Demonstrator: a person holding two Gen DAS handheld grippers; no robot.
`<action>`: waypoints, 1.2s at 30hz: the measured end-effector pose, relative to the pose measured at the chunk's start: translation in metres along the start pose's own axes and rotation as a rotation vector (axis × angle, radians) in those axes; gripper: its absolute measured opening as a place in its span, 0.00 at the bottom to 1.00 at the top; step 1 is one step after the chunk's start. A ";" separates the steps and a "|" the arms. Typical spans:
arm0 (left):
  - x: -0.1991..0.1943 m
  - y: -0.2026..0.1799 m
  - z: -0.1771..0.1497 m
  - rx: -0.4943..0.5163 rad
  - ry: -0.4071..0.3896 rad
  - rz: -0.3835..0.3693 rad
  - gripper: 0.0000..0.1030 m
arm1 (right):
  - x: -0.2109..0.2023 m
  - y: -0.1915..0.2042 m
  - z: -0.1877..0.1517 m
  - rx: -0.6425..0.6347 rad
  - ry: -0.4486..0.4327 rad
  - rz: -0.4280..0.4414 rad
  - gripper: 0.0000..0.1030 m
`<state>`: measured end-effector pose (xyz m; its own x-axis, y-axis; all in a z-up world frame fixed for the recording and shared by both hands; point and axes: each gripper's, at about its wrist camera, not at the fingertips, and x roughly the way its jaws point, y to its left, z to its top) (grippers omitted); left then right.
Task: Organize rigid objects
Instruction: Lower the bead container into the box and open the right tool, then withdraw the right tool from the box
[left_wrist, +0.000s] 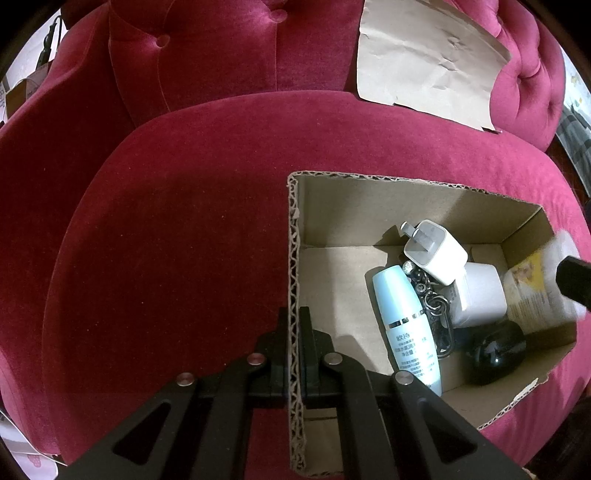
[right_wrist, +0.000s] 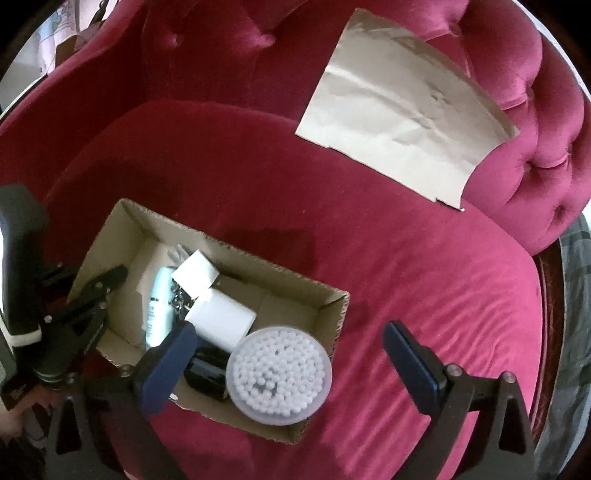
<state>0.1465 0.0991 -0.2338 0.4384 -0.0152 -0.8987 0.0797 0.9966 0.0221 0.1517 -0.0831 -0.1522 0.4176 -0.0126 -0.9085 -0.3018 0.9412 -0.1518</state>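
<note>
My left gripper (left_wrist: 294, 332) is pinched tight on the near wall of the open brown cardboard box (left_wrist: 295, 236), one finger inside, one outside. My right gripper (right_wrist: 291, 350) stands spread wide with nothing pressed between its blue pads (right_wrist: 406, 354). The round clear tub of white cotton swabs (right_wrist: 279, 374) sits in the box's end (lid toward my camera), free of both fingers. Beside it in the box lie a pale blue bottle (left_wrist: 406, 325), two white plug cubes (left_wrist: 436, 251), a metal keychain (left_wrist: 432, 299) and a glossy black rounded object (left_wrist: 495, 350). The box rests on a crimson velvet seat cushion (left_wrist: 184, 240); a creased tan paper sheet (right_wrist: 402, 114) leans well apart at the back.
</note>
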 end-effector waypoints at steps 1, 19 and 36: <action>0.000 0.000 0.000 0.000 0.000 0.000 0.03 | 0.000 -0.001 0.000 0.001 0.003 -0.004 1.00; -0.001 0.000 0.000 0.006 0.003 0.005 0.03 | 0.001 -0.009 -0.007 0.051 0.007 0.011 1.00; -0.035 0.000 0.004 0.019 -0.068 0.094 1.00 | -0.029 -0.018 -0.021 0.133 -0.022 0.032 1.00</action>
<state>0.1351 0.0988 -0.2004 0.5041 0.0719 -0.8607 0.0521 0.9922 0.1134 0.1272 -0.1066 -0.1307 0.4291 0.0240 -0.9029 -0.1995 0.9775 -0.0688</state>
